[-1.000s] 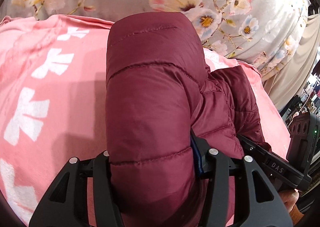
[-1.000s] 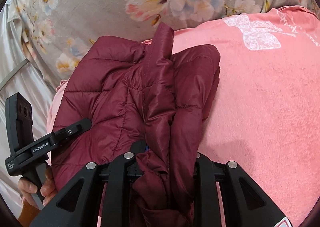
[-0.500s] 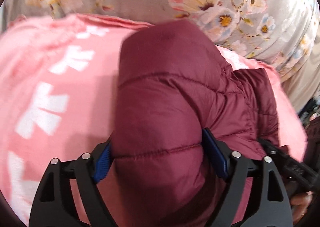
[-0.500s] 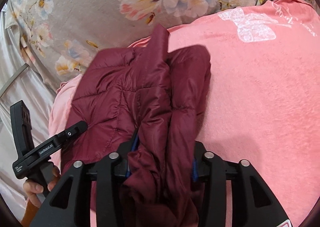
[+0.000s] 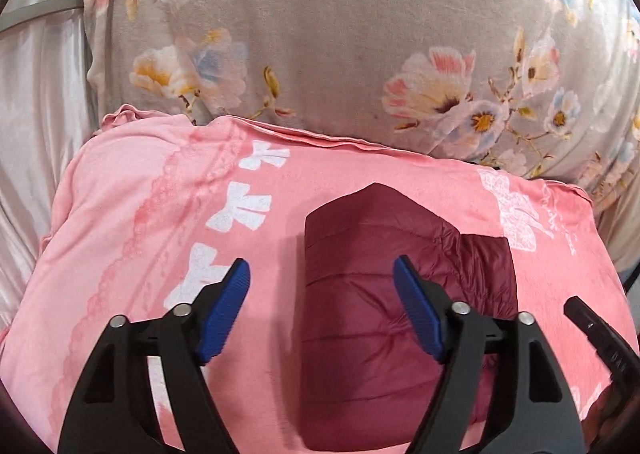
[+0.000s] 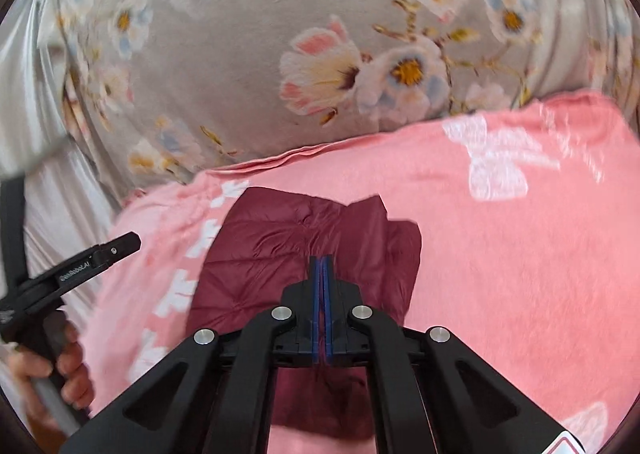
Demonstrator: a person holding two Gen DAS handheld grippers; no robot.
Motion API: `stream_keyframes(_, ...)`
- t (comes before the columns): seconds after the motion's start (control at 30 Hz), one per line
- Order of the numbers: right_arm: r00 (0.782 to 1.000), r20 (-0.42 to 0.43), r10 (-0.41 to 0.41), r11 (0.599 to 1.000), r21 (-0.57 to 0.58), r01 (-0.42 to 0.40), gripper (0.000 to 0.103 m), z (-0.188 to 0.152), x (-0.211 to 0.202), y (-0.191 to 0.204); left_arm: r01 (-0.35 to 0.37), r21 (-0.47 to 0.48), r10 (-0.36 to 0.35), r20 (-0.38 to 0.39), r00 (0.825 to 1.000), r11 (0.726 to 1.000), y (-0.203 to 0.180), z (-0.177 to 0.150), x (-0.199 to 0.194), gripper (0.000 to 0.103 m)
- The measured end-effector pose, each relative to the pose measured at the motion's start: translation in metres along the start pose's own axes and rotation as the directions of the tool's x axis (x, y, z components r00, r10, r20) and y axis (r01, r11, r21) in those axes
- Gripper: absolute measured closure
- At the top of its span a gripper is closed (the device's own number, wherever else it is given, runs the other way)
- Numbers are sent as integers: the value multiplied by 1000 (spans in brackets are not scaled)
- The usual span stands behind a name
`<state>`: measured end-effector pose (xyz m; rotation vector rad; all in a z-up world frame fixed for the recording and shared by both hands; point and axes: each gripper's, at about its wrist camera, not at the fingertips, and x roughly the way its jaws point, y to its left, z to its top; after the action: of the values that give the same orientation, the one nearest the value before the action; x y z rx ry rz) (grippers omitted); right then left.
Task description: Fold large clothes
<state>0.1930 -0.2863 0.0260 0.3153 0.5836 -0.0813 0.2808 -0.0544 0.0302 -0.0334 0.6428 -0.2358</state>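
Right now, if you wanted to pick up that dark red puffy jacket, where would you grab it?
Probably the jacket's straight folded left edge, coming in from the bare pink blanket beside it. That edge looks thick and clean, and the open left gripper already straddles it.

jacket (image 5: 384,306): quilted, slight sheen | blanket (image 5: 132,238): matt fleece | curtain (image 5: 36,85): glossy satin

Pink blanket (image 5: 360,169) with white bows, lower frame; grey floral cover (image 5: 320,33) above; silvery curtain (image 5: 36,101) far left.
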Motion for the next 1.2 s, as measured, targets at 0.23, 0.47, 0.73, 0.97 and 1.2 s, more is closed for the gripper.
stream_keyframes(0.23,988,-59,-140,987,-83,135,103,-17,61,3,-33,-9,31,-136,990,999,-27,-26,58,42)
stream_keyframes(0.47,979,-123,-162,986,-54,156,103,-40,92,-27,-72,-6,70,-205,976,997,-29,-58,101,47)
stream_keyframes(0.73,978,-143,-149,989,-32,146,103,-60,106,-40,-95,49,103,-178,979,994,-38,-68,108,46)
stream_keyframes(0.97,977,-126,-171,985,-59,165,103,-70,112,-38,-108,71,118,-149,982,992,-42,-76,115,45)
stream_keyframes(1.2,979,-131,-158,987,-46,153,103,-70,115,-42,-110,75,119,-131,984,991,-42,-83,119,44)
